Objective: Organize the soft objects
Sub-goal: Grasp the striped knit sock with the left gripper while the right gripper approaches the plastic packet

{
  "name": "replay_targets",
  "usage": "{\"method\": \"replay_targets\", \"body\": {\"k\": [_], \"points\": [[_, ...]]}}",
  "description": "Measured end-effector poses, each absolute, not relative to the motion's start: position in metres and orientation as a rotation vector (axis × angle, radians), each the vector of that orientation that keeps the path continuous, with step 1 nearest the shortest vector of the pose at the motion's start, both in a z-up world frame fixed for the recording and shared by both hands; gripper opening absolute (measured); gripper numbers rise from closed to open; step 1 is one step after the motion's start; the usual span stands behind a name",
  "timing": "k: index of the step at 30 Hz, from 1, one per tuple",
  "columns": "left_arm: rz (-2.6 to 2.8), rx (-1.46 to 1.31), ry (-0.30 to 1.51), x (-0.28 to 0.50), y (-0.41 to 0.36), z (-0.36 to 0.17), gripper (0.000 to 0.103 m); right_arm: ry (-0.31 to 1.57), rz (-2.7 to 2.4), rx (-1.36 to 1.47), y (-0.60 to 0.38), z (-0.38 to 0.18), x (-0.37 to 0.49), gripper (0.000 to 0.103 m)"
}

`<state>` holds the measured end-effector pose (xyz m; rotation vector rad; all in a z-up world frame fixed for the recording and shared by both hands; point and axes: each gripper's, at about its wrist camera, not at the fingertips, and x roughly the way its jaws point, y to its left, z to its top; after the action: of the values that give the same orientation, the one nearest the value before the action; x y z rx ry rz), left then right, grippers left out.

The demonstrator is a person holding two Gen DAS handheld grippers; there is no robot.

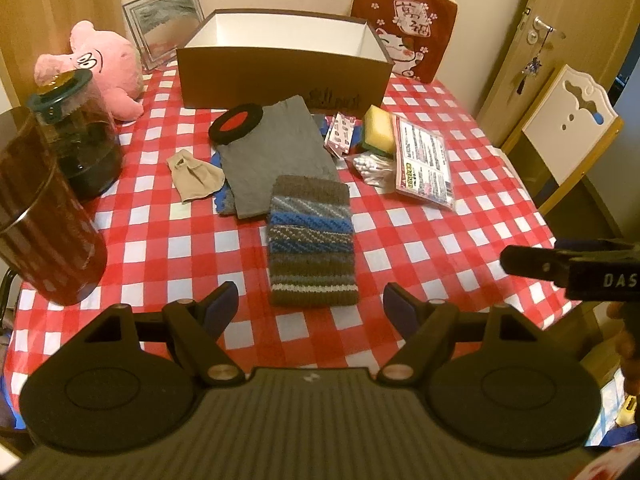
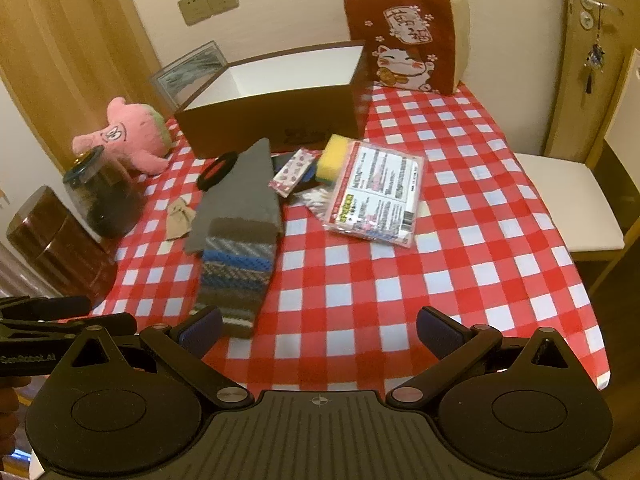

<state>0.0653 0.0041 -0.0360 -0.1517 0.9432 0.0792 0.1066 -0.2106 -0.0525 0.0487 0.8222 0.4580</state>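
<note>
A striped knitted scarf [image 1: 312,240] [image 2: 236,264] lies folded on the checked tablecloth, its far end on a grey cloth [image 1: 276,156] [image 2: 244,196]. A beige sock [image 1: 196,172] [image 2: 178,216] and a black-red round pad [image 1: 236,122] [image 2: 218,170] lie beside the cloth. A pink plush toy [image 1: 104,68] [image 2: 132,136] sits at the far left. An open brown box [image 1: 280,76] [image 2: 272,112] stands at the back. My left gripper [image 1: 311,300] hangs open just before the scarf's near end. My right gripper [image 2: 320,326] is open, right of the scarf, holding nothing.
A yellow sponge [image 1: 378,128] [image 2: 338,152], cotton swabs [image 1: 370,166], small packets [image 1: 340,134] and a printed plastic pack [image 1: 426,160] [image 2: 378,192] lie right of the cloth. Two dark jars [image 1: 76,140] [image 1: 44,232] stand at the left edge. A red cat cushion [image 1: 406,24] leans behind.
</note>
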Motion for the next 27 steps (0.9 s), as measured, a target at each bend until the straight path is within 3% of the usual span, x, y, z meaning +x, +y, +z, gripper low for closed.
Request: {"method": "replay_targets", "body": {"k": [27], "points": [[0.098,-0.137,1.068,0.153,-0.012,-0.119,0.078,0.913,0.439,0.059,-0.241,-0.097,0.201,0.103]]}}
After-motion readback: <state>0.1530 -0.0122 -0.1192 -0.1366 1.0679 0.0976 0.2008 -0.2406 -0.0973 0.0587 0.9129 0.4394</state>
